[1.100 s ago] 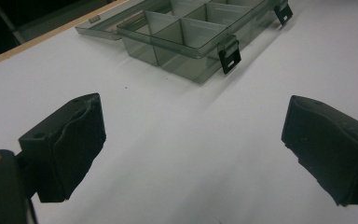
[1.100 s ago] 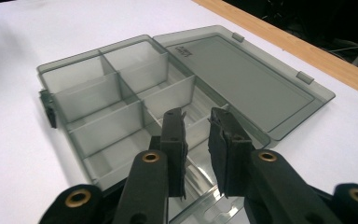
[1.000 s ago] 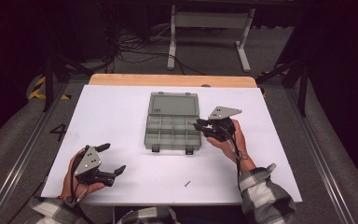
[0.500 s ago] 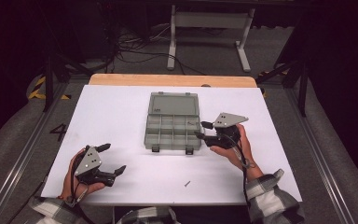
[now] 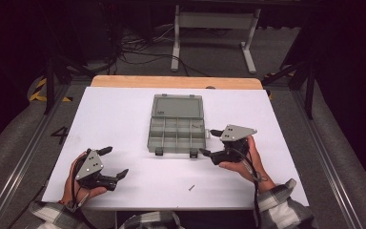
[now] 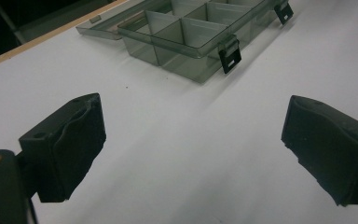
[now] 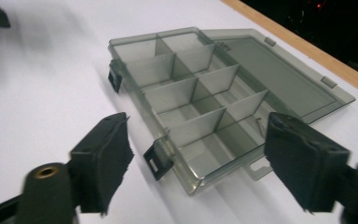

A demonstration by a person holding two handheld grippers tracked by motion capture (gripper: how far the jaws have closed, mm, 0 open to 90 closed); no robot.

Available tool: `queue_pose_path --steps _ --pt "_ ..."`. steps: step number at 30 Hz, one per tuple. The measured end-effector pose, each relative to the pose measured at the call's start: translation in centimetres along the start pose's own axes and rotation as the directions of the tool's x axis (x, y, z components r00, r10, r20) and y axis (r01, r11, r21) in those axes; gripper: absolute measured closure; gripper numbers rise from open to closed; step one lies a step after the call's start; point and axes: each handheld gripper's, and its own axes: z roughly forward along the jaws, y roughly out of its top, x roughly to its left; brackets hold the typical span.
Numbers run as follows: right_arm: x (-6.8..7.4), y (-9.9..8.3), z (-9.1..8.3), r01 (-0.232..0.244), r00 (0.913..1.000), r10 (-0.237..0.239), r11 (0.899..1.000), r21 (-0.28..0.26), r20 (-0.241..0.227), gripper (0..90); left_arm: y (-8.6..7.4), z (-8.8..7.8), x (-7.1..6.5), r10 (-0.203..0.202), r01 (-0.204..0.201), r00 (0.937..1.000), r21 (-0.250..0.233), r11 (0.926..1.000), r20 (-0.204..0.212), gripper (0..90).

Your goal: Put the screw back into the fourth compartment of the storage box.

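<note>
A clear grey compartment box (image 5: 176, 136) lies open mid-table, its lid (image 5: 177, 105) flat behind it. In the right gripper view the box (image 7: 191, 98) has several divided cells, and a thin pin (image 7: 259, 122) lies in one near the right jaw. My right gripper (image 5: 207, 141) sits just right of the box's near right corner. Its jaws have just been opening and stand open (image 7: 198, 158), with nothing pressed between the pads. My left gripper (image 5: 116, 161) rests open at the near left, well apart from the box (image 6: 191, 37), with bare table between its jaws (image 6: 193, 154).
A small dark screw (image 5: 191, 188) lies on the white table top (image 5: 124, 114) near the front edge, between the two hands. A wooden strip (image 5: 171, 82) runs along the far edge. Beyond it are a dark floor, cables and a stand (image 5: 214, 28).
The right gripper has drawn back from the box's right side toward the near edge, and its jaws have spread wider. The left gripper has stayed put.
</note>
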Motion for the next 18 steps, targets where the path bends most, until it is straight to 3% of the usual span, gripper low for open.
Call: queue_pose_path --steps 12,18 --pt "3.0 -2.0 0.0 0.055 0.9971 -0.052 0.996 0.065 -0.056 14.4 0.1 -0.1 -0.1 0.006 -0.006 1.0000 0.004 1.0000 -0.001 6.8" --pt "4.0 -3.2 0.0 0.044 0.9936 -0.035 0.996 0.083 -0.107 14.2 0.1 -0.1 -0.1 0.008 -0.008 1.0000 0.005 1.0000 -0.005 6.8"
